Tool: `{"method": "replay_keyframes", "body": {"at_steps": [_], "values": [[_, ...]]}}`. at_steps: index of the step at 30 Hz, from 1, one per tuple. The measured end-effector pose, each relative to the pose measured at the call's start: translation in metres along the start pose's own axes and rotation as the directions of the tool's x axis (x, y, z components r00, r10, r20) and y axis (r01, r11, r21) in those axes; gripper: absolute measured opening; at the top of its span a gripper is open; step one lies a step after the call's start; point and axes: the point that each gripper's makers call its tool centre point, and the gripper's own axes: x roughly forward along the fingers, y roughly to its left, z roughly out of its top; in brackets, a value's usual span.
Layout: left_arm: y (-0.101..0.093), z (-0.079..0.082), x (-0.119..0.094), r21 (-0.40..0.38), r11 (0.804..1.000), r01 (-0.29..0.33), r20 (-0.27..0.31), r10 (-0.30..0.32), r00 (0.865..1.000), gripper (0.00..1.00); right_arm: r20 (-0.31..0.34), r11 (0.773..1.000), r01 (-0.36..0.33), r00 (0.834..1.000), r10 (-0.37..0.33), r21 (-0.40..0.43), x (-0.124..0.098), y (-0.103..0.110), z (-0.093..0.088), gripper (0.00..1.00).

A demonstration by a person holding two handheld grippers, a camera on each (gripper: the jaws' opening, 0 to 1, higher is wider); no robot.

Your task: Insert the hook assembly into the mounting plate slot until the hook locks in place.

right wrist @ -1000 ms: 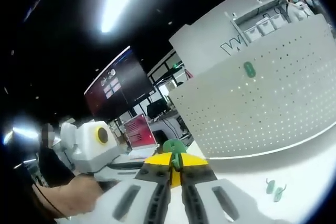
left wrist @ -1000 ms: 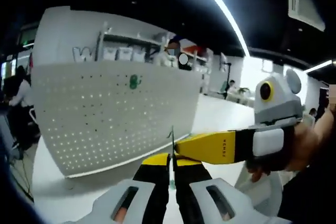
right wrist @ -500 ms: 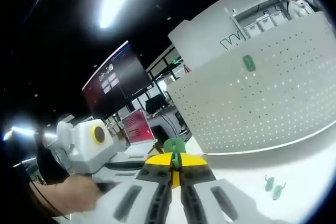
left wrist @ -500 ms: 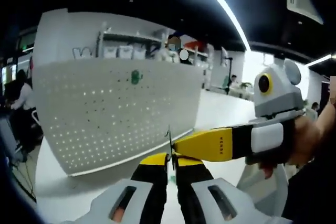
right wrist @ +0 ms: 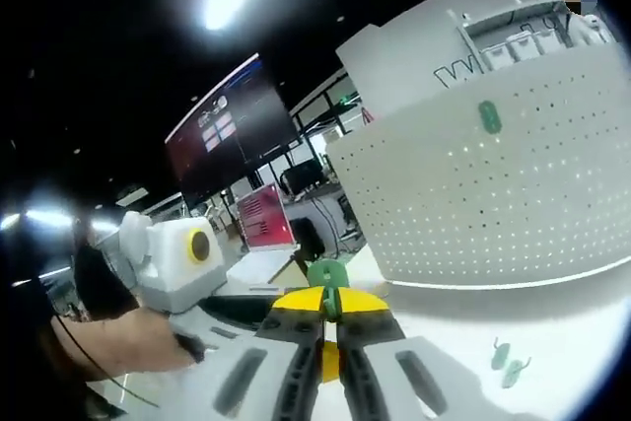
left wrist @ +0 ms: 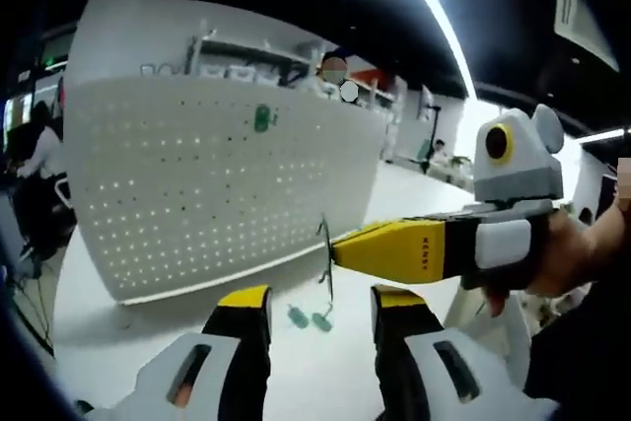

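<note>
Pinching green hook [right wrist: 326, 277] — right hand-held gripper [right wrist: 326, 315] | left hand-held gripper [left wrist: 320, 295] spread

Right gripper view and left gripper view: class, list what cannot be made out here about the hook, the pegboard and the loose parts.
- Green hook, right gripper view: its lower part is hidden between the right gripper jaws.
- Green piece on the pegboard, left gripper view: too small to tell its shape.
- Two loose green parts on the table, left gripper view: small and blurred.
- Pegboard, right gripper view: right end cut off by the picture's edge.
</note>
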Motion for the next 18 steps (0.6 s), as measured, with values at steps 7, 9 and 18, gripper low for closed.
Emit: {"method": "replay_keyframes", "body": {"at_steps": [7,9,18], "values": [[-0.013,0.003,0.002,-0.024,0.998,0.066,0.031,-0.065,0.997,0.73,0.003,0.998,0.030,1.000,-0.030,-0.053,-0.004,-0.013,0.005,0.00],[-0.016,0.003,0.002,-0.021,0.997,0.074,0.033,-0.073,0.997,0.78,0.001,0.998,0.034,0.999,-0.034,-0.047,-0.005,-0.017,0.005,0.00],[-0.020,0.001,0.004,-0.026,0.995,0.101,0.028,-0.100,0.995,0.88,0.023,0.998,0.063,0.998,-0.063,-0.027,-0.007,-0.026,0.003,0.00]]}}
